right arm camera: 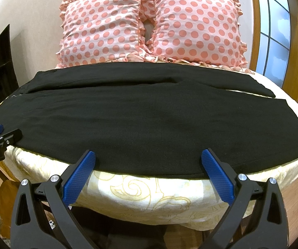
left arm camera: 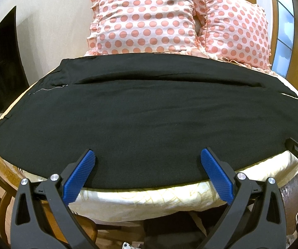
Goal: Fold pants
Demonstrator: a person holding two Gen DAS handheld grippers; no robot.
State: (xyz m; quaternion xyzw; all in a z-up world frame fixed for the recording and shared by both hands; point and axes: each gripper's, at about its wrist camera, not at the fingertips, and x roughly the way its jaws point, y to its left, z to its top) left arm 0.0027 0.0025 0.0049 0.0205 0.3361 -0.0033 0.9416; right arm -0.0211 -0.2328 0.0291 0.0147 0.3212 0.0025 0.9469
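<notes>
Nearest each camera, both claws stand with their blue ribbed pads spread wide and nothing between them: the left claw [left arm camera: 148, 155] and the right claw [right arm camera: 148, 155] both hover at the near hem of the black, matte-knit pair of pants [left arm camera: 149, 120], pads at or just above the cloth edge; contact cannot be confirmed. The pants lie flat and crosswise on the bed with the cream, gold-scrolled bedsheet [right arm camera: 149, 188], waist end toward the left where a thin silver zipper line [left arm camera: 49, 88] shows, leg ends toward the right. One leg appears to lie toward the near side and the other farther back, with a long seam or gap running between them. Judgement: the step in hand is the first lengthwise fold, near leg over far leg. To do it well, each claw should drop low enough to pinch only the near edge of the cloth and not the bedsheet beneath, since the hem sits right at the mattress edge. The two claws are well apart along the hem, which suits an even lift; they should close together, rise together and carry the edge to meet the far edge squarely, keeping the fabric taut to avoid a sagging middle. Beyond the pants, two pink, ruffled, polka-dot fabric pillows [right arm camera: 149, 27] lean at the head of the bed, just clear of the far edge.
</notes>
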